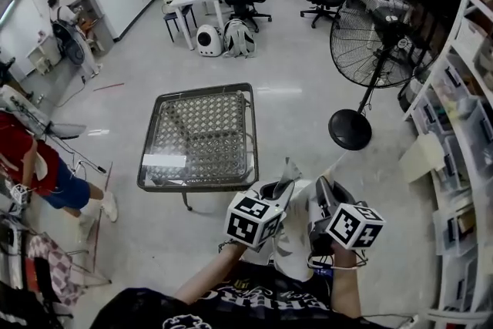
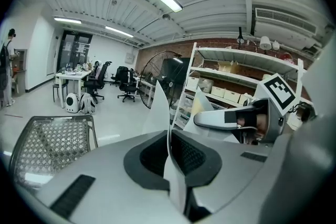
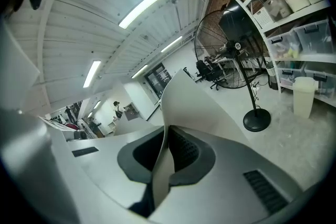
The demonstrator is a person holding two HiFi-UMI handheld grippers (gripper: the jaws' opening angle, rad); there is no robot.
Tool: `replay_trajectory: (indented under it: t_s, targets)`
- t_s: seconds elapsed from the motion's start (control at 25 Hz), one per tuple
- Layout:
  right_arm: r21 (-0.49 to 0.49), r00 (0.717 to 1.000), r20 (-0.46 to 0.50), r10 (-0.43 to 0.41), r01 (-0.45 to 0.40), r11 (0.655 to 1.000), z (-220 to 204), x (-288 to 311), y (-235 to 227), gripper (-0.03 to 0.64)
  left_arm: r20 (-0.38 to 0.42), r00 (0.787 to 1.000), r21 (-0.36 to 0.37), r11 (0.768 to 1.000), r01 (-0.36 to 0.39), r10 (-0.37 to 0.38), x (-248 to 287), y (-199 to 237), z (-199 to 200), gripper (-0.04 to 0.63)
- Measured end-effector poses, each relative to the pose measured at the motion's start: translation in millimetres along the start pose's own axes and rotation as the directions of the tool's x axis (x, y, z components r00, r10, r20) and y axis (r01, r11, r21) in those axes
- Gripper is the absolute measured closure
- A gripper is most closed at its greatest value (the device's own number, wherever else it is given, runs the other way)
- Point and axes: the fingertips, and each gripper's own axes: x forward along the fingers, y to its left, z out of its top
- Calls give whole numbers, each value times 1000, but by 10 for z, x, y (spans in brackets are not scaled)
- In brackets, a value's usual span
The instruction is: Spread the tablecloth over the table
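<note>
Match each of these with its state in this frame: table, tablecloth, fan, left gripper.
Things:
1 table
2 tablecloth
3 fan
4 left gripper

States:
A shut on the tablecloth
B uncovered
C upright, to the right of the table
D white, held short of the table

Pairs: 1-B; 2-D; 3-C; 4-A

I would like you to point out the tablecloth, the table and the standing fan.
tablecloth point(image 3: 194, 107): right gripper view, on its raised flap.
table point(image 1: 199, 133): head view, on its woven top.
standing fan point(image 1: 350, 129): head view, on its round base.
</note>
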Motion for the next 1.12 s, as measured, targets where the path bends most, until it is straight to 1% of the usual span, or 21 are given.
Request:
replay_trajectory:
  t_s: [0.12, 0.28, 0.52, 0.64, 0.8, 0.96, 1.12]
  targets:
    - [-14, 1000, 12, -11, 11, 1000, 56, 8, -27, 600, 4, 1000, 1, 1000, -11, 11, 9, 75, 46, 571]
    - [-14, 1000, 10, 16, -16, 1000, 125, 63, -79, 600, 5, 1000, 26, 999, -30, 30, 67, 159, 149, 571]
    - [-22, 1000, 26, 10, -9, 1000, 261, 159, -114, 600, -9, 1000, 57, 998, -20, 21, 125, 264, 231, 572]
    - [-33, 999, 41, 2, -1, 999, 333, 242, -91, 600, -1, 1000, 64, 998, -14, 14, 134, 365, 288, 572]
    - [-34, 999, 49, -8, 10, 999, 381, 419, -14, 600, 33, 999, 49, 999, 8, -10, 121, 602, 414, 572]
    - [-37, 998, 56, -28, 30, 999, 383, 697, 134, 600, 49, 998, 50, 998, 38, -40, 86, 926, 497, 572]
    - [-17, 997, 54, -55, 56, 998, 300, 1056, 350, 600, 49, 992, 78, 991, 113, -117, 49, 1259, 565, 572]
